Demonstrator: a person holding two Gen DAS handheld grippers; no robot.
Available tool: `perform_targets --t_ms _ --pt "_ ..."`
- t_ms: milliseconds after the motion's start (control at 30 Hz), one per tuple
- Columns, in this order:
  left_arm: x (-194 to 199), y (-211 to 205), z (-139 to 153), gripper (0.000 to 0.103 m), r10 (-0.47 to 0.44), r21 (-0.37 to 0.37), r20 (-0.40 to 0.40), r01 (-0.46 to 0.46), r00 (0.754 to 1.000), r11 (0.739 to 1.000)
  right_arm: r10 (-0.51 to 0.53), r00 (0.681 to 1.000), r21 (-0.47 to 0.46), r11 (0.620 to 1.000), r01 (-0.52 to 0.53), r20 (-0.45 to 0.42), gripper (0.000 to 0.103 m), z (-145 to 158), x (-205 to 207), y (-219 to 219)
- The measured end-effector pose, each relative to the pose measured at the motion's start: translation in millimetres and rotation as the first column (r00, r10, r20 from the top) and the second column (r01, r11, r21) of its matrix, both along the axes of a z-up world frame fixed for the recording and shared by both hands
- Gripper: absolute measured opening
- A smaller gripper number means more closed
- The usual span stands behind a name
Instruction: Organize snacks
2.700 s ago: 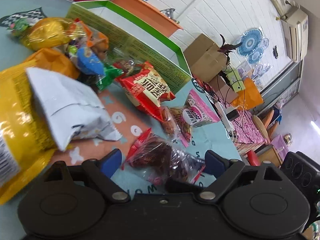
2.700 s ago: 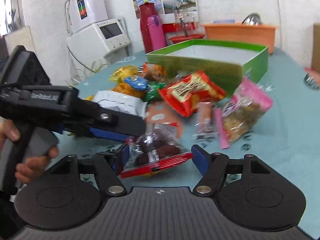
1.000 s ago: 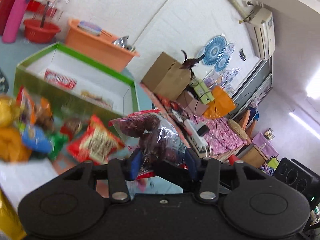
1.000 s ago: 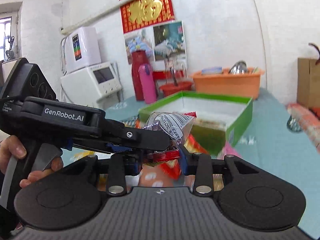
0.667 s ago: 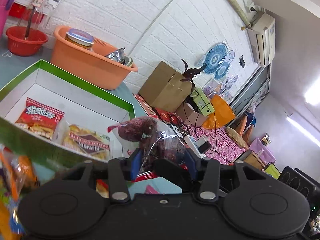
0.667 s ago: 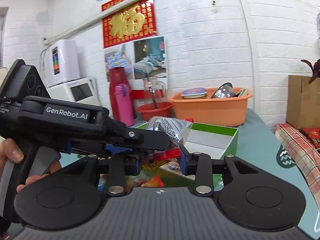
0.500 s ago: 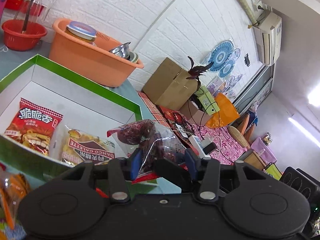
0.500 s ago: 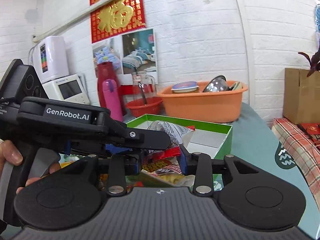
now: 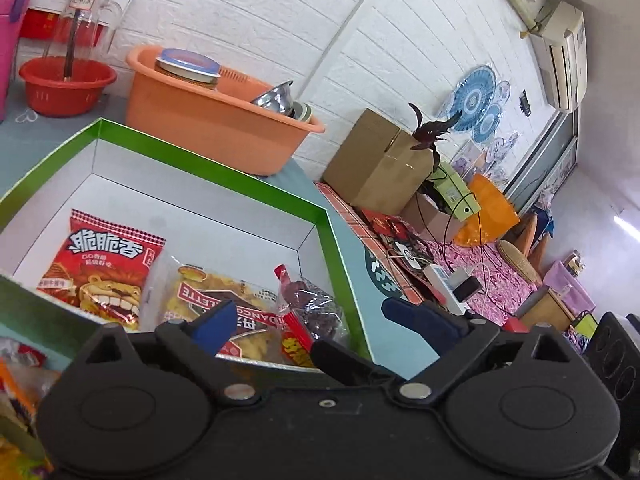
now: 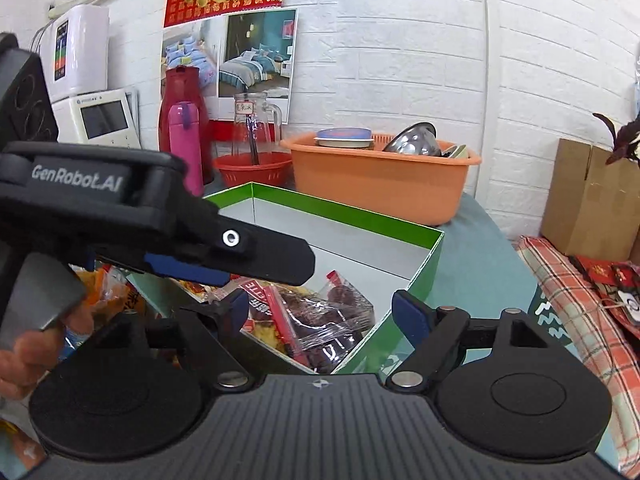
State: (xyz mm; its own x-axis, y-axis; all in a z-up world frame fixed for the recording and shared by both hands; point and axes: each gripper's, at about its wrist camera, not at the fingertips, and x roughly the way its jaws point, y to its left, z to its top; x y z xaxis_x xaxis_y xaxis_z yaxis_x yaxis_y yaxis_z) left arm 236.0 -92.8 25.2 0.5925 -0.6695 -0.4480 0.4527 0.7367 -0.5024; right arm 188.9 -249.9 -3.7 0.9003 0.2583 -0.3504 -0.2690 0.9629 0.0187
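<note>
Right tool (image 10: 320, 312) opening wide, empty, above the date bag (image 10: 324, 320) in the green box (image 10: 416, 276).

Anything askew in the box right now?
Slightly: the dark-fruit bag lies tilted in the green box's near corner, overlapping the yellow packet. Nothing spilled or torn.

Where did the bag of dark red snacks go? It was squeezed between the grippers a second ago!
Both grippers carried it from the table over the green box, then let go. The dark snack bag now lies inside. The left gripper and right gripper are open. The red packet and yellow packet stayed put.
</note>
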Motion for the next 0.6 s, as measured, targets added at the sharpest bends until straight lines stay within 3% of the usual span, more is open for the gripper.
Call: perform_targets --t_ms 167,333,467,600 --pt "-35 13 26 0.103 0.031 -0.015 0.041 -0.030 0.999 0.999 -0.004 0.997 0.040 0.999 0.000 0.080 0.103 25 -37 -9" --pt "-78 22 44 0.103 0.101 0.021 0.061 -0.102 0.993 0.995 -0.007 0.989 0.073 0.997 -0.004 0.147 0.103 34 -83 -17" --pt "-115 31 32 0.103 0.098 -0.013 0.062 -0.098 0.993 0.995 -0.027 0.991 0.083 0.996 0.016 0.134 0.103 23 -109 -22" --pt "-146 35 8 0.103 0.098 -0.005 0.043 -0.098 0.994 0.995 -0.052 0.996 0.109 0.993 0.045 0.067 0.103 1 -119 -29"
